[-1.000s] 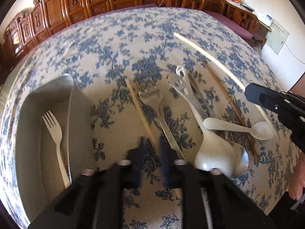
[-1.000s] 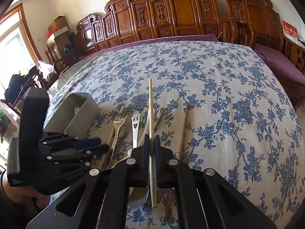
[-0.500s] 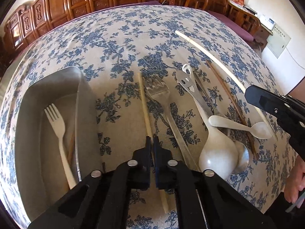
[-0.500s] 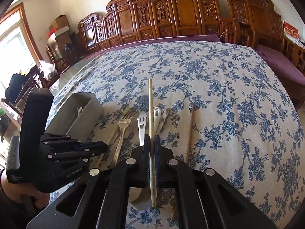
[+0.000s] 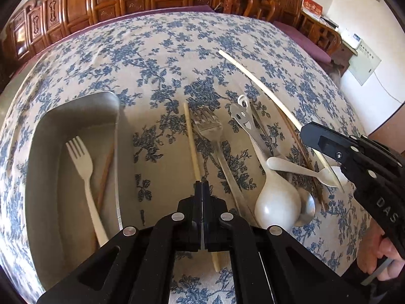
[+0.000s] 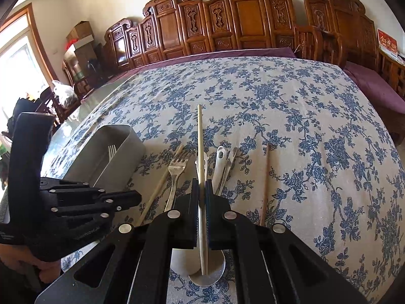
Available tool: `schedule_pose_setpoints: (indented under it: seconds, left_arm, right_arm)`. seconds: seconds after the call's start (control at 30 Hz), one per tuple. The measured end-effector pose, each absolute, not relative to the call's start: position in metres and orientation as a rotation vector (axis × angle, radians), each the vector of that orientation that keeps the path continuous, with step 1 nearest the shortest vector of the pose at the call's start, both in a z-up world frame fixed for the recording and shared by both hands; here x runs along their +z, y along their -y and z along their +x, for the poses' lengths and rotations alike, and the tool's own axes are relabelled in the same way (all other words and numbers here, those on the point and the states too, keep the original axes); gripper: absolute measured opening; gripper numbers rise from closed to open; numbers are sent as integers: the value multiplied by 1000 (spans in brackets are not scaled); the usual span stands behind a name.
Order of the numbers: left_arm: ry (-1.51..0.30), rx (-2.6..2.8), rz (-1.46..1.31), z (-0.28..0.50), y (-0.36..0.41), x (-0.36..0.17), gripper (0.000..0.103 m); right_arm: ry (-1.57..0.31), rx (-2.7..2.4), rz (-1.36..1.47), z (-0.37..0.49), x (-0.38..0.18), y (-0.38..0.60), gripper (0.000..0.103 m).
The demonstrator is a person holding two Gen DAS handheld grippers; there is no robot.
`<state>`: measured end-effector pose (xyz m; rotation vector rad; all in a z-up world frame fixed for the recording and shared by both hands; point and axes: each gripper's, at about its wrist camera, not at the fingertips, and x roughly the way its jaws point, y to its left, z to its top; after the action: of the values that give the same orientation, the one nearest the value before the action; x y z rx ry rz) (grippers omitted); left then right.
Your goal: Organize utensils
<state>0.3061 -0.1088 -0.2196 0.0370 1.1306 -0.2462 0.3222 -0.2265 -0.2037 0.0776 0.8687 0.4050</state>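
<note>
Both grippers have a pale chopstick pinched, and the move ahead turns on how each stick lies relative to the grey tray (image 5: 76, 106) on the left of the table. The left gripper (image 5: 201, 190) has its jaws fully together on a light chopstick (image 5: 191, 139) whose long axis runs straight away from it, near to far, almost parallel to the tray's long side and just to the right of its wall. The right gripper (image 6: 201, 195) is clamped nearly closed on a second light chopstick (image 6: 200, 136), which also points away towards the far side and sits above the heap of spoons and the metal fork (image 6: 176, 172). The tray, already holding a white plastic fork (image 5: 84, 167) and a brown chopstick (image 5: 106, 169), lies nearer the left hand, so I reckon a short sideways carry leftward would suit that stick, while the right one has farther to go across the pile.
</note>
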Motion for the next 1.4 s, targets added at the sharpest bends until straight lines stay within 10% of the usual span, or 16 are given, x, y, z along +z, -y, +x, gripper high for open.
schedule_pose_setpoints:
  seconds: [1.4]
  left_arm:
    - [-929,-242,46,275,49,-139,4]
  right_arm:
    - [-820,507,35,308,-187,173,6]
